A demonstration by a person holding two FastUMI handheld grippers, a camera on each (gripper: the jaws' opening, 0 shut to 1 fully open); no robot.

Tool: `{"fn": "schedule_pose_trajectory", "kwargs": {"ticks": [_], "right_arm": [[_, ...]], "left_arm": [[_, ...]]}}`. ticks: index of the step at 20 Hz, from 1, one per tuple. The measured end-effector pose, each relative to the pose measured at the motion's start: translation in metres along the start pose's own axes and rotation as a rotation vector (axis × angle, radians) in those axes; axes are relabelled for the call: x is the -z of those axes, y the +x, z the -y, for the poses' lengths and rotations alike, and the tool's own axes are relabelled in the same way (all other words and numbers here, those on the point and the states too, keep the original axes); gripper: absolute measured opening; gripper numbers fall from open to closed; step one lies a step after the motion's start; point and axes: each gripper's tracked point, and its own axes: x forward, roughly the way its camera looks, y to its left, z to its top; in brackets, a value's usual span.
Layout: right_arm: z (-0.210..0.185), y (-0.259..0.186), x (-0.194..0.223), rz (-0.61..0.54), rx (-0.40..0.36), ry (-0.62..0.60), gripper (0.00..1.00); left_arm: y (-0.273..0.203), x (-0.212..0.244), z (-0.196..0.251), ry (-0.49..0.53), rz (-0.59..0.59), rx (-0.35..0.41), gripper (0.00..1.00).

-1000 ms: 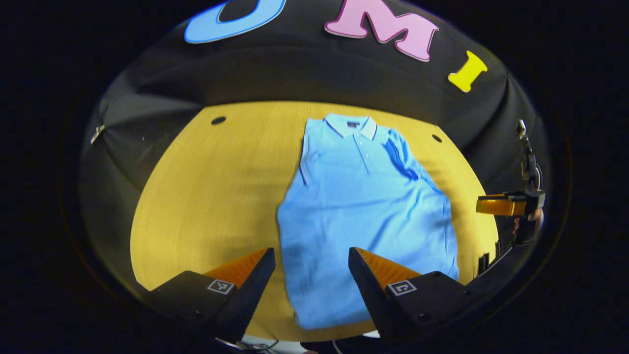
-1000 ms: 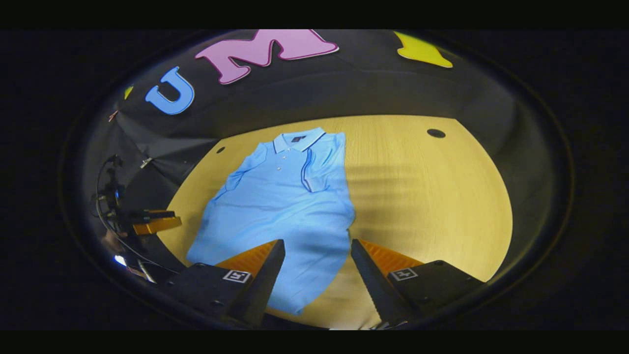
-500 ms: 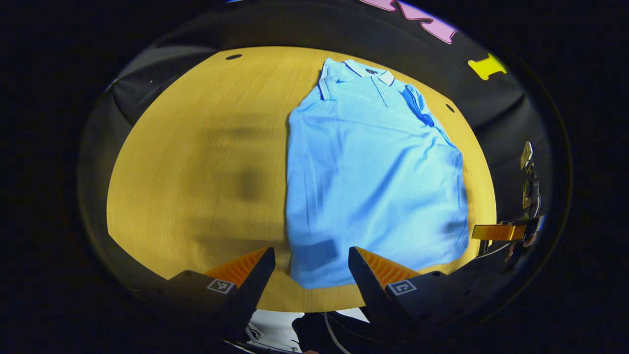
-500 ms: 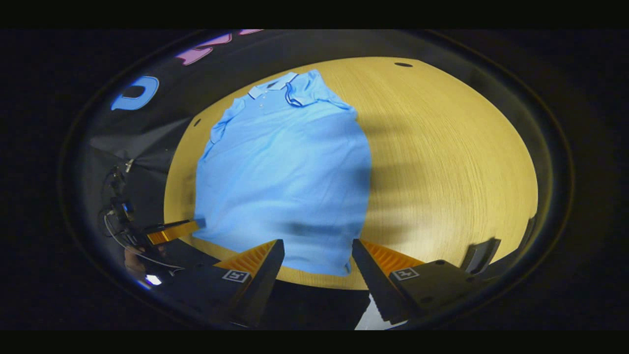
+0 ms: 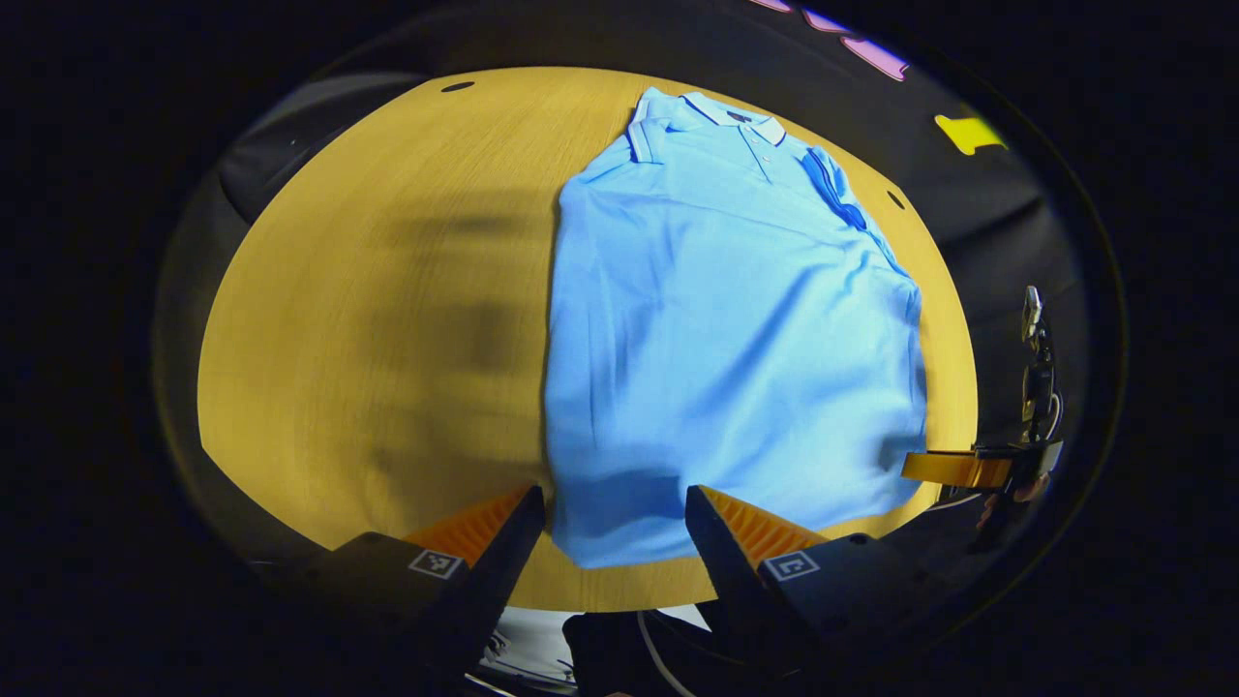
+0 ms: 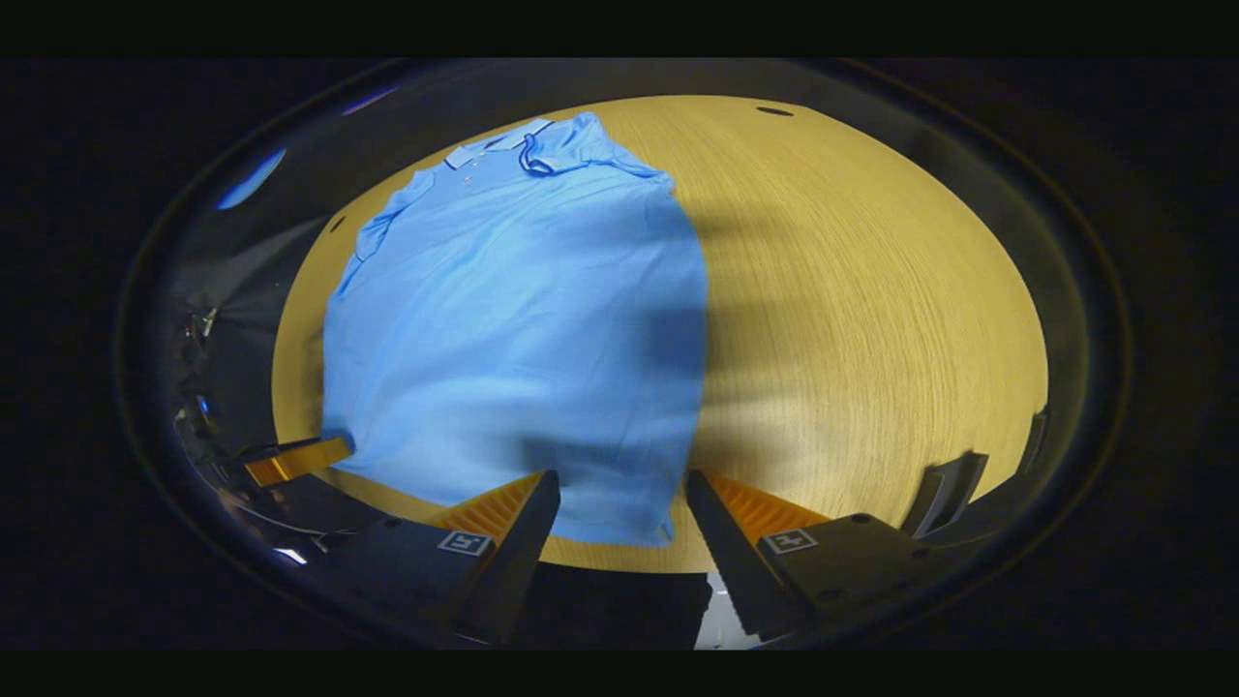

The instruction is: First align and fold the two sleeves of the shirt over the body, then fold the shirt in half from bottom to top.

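Holding left hand-held gripper [image 5: 612, 508] and right hand-held gripper [image 6: 619, 494] low over the shirt [image 5: 731, 319] hem, both spread apart, we log it flat on the bench [image 5: 387, 319], sleeves folded.

wooden table [image 5: 387, 290], blue shirt [image 5: 726, 339] flat

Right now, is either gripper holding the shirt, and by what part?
Nothing is held. The left gripper and right gripper both stand open near the bottom hem of the shirt, one near each corner.
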Motion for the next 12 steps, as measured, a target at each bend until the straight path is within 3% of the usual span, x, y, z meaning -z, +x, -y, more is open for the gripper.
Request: {"fn": "schedule_pose_trajectory", "kwargs": {"ticks": [1, 2, 3, 4, 5, 6, 7, 8, 9, 10, 12], "right_arm": [[0.000, 0.005, 0.001, -0.006, 0.019, -0.015, 0.83], [-0.004, 0.008, 0.001, -0.010, 0.016, -0.031, 0.61], [-0.012, 0.009, -0.003, 0.002, -0.007, -0.016, 0.35], [-0.031, 0.017, 0.000, -0.006, -0.101, -0.014, 0.10], [-0.037, 0.012, -0.005, 0.006, -0.141, -0.003, 0.05], [-0.038, 0.013, -0.008, 0.015, -0.165, 0.005, 0.00], [-0.037, 0.013, -0.009, 0.032, -0.184, 0.014, 0.05], [-0.039, 0.011, -0.011, 0.039, -0.220, 0.020, 0.00], [-0.045, 0.008, -0.012, 0.043, -0.271, 0.035, 0.05], [-0.051, 0.004, -0.015, 0.047, -0.325, 0.056, 0.00], [-0.060, -0.006, -0.024, 0.065, -0.415, 0.090, 0.10]], "left_arm": [[0.003, 0.001, 0.003, 0.015, -0.004, 0.006, 0.95], [0.008, 0.001, 0.007, 0.031, 0.000, 0.003, 0.76], [0.010, 0.004, 0.008, 0.035, 0.004, 0.004, 0.44], [0.009, 0.000, 0.025, 0.022, -0.001, 0.081, 0.12], [0.010, 0.002, 0.034, 0.001, -0.019, 0.134, 0.06], [0.011, 0.000, 0.033, -0.002, -0.020, 0.142, 0.06], [0.009, -0.003, 0.030, 0.003, -0.006, 0.143, 0.06], [0.006, -0.007, 0.030, 0.008, 0.009, 0.157, 0.06], [0.000, -0.009, 0.032, 0.007, 0.027, 0.181, 0.06], [-0.005, -0.015, 0.033, 0.005, 0.047, 0.206, 0.06], [-0.014, -0.028, 0.033, 0.005, 0.091, 0.251, 0.06]]}}
